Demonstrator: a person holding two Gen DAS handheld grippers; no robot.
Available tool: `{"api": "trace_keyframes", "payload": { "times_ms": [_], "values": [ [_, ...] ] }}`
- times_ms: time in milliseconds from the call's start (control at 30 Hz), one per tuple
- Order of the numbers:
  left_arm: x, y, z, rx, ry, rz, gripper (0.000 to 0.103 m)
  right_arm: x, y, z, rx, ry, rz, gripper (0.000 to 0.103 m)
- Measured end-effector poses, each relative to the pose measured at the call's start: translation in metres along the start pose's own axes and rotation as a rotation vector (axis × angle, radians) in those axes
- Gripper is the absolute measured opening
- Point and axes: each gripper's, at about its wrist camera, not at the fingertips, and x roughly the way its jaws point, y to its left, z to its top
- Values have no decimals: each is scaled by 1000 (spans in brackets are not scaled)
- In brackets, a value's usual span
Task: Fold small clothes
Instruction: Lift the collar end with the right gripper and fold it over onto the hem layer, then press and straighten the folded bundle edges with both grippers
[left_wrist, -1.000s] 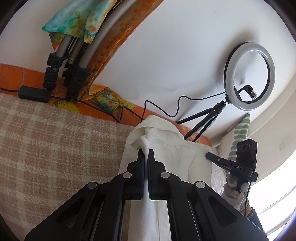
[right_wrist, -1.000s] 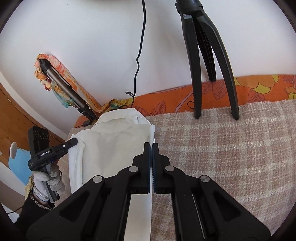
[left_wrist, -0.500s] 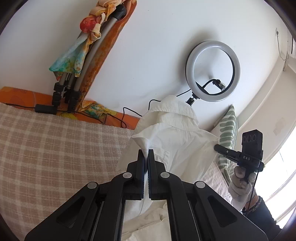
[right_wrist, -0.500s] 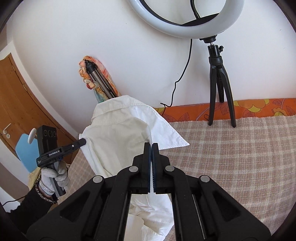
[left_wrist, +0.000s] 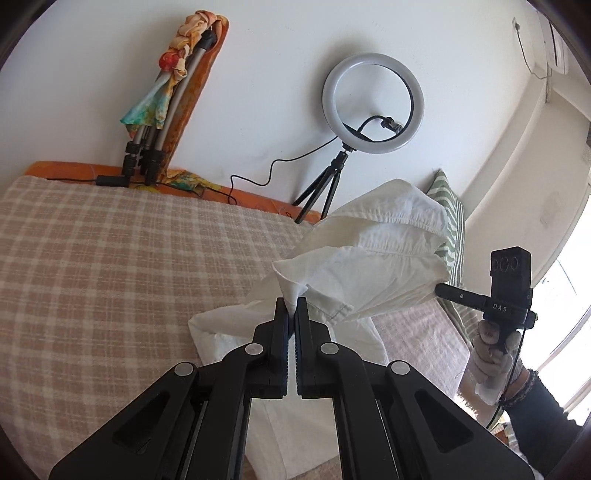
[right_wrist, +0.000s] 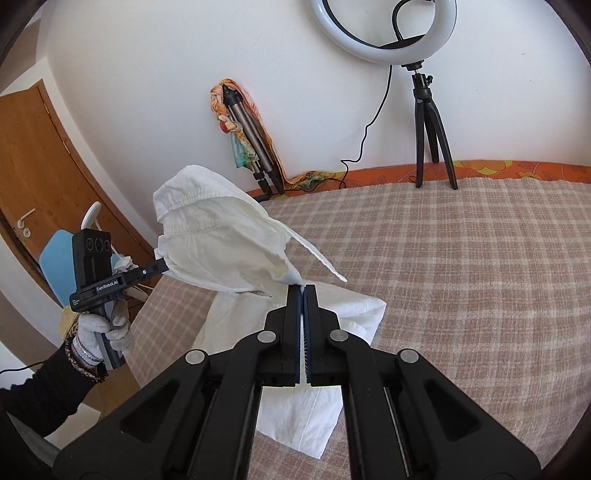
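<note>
Your left gripper (left_wrist: 291, 306) is clamped on a pinch of a white shirt (left_wrist: 373, 258). Your right gripper (right_wrist: 302, 291) is clamped on another pinch of the same shirt (right_wrist: 221, 243). Between the two tools the upper part hangs stretched in the air, collar uppermost, while the lower part trails down onto the checked blanket (left_wrist: 110, 266) just below the fingertips. Farther ahead, a ring light (left_wrist: 373, 101) stands on a small tripod by the white wall.
</note>
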Motion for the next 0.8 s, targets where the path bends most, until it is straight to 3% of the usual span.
{"api": "trace_keyframes", "payload": {
  "times_ms": [233,467,633,700,733,767,800],
  "values": [
    [-5,-9,-59,42,74,42,1,0,2,-60,42,24,-10,2],
    [-12,-19,-97,166,158,80,3,5,10,-103,-44,117,-92,2],
    [-27,-2,-100,89,143,66,10,-3,4,-118,-39,165,-105,2],
    [-29,9,-95,-4,140,30,13,-7,-5,-118,28,152,-76,8],
    [-28,16,-92,-64,142,1,19,-8,-11,-116,73,144,-48,19],
    [-26,22,-90,-131,143,-36,24,-7,-18,-115,132,132,-12,38],
    [-23,28,-89,-193,142,-72,34,-5,-24,-114,185,121,22,47]
  ]
}}
